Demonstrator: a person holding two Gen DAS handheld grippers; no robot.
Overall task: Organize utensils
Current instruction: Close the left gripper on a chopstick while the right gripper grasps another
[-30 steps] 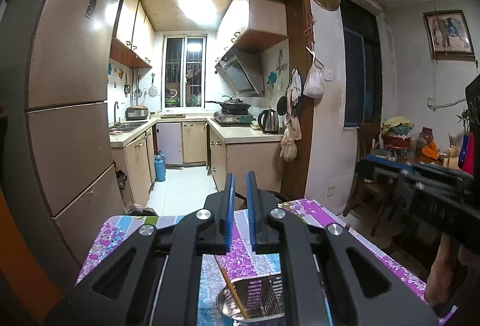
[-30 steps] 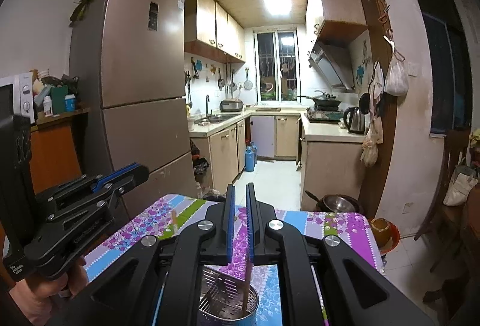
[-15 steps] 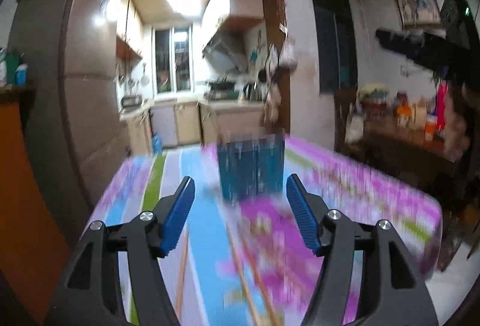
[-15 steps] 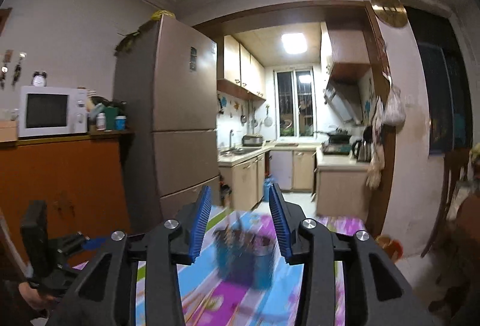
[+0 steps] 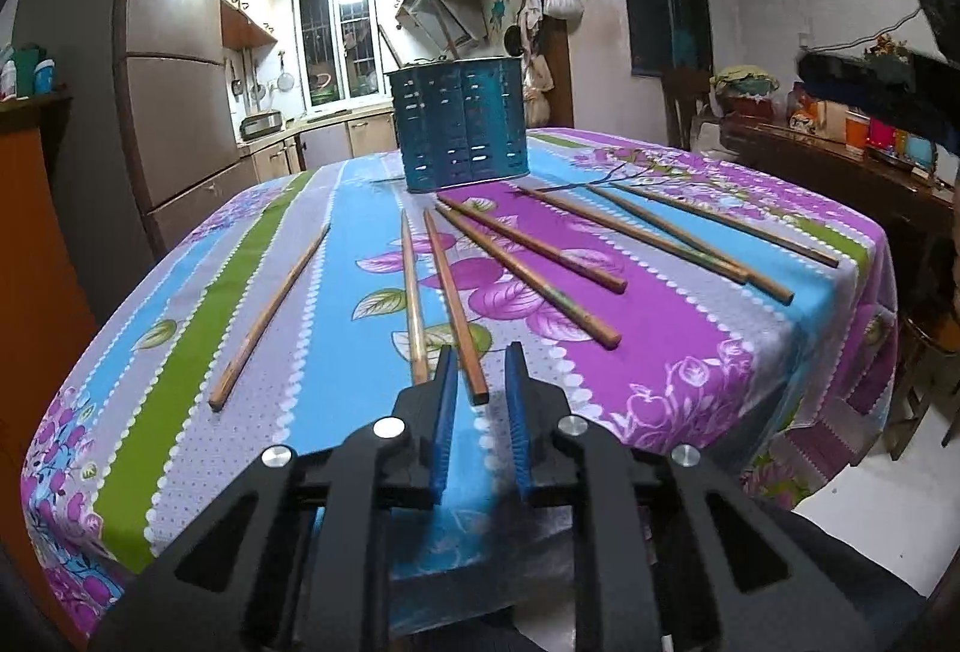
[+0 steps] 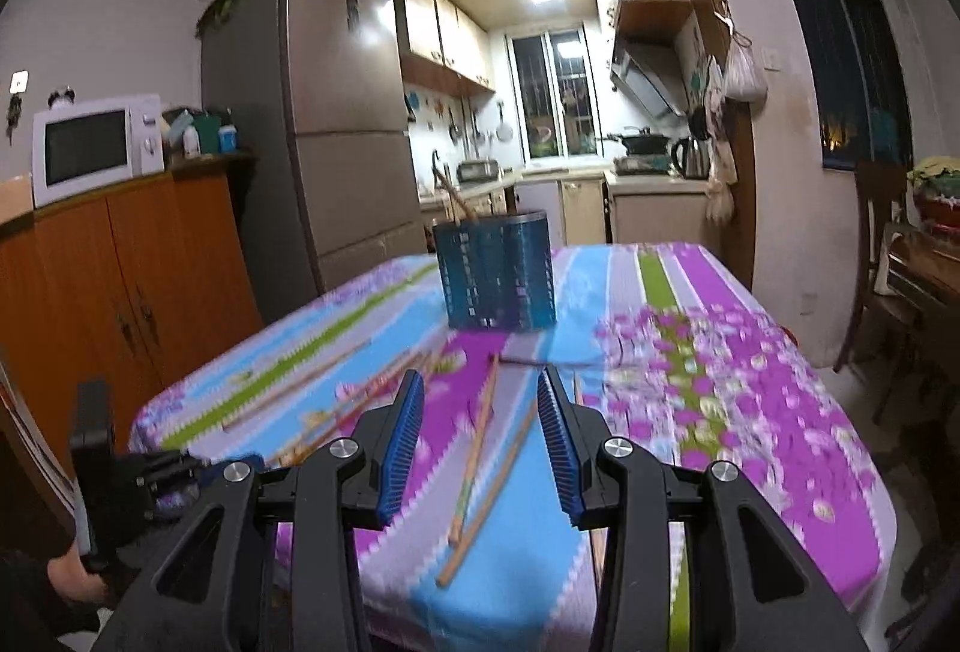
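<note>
**Both grippers drop from the holder to the loose chopsticks**

On the table [image 5: 690, 328], under its striped floral cloth, the blue perforated utensil holder [image 5: 462, 124] stands upright toward the far end, with a few sticks already leaning inside. A second ago both cameras looked down into it from just above; now they sit low at the near edge, so a drop-off looks finished and a fresh pick begins. About 8 chopsticks [image 5: 528, 268] lie fanned on the cloth between the holder and the near edge. Nearest, the left gripper [image 5: 478, 388] is closing, jaws narrow around the end of 1 chopstick [image 5: 453, 310], pads not yet pressing. The right gripper [image 6: 480, 424] stands part open and empty over 2 crossed sticks [image 6: 480, 460].
</note>
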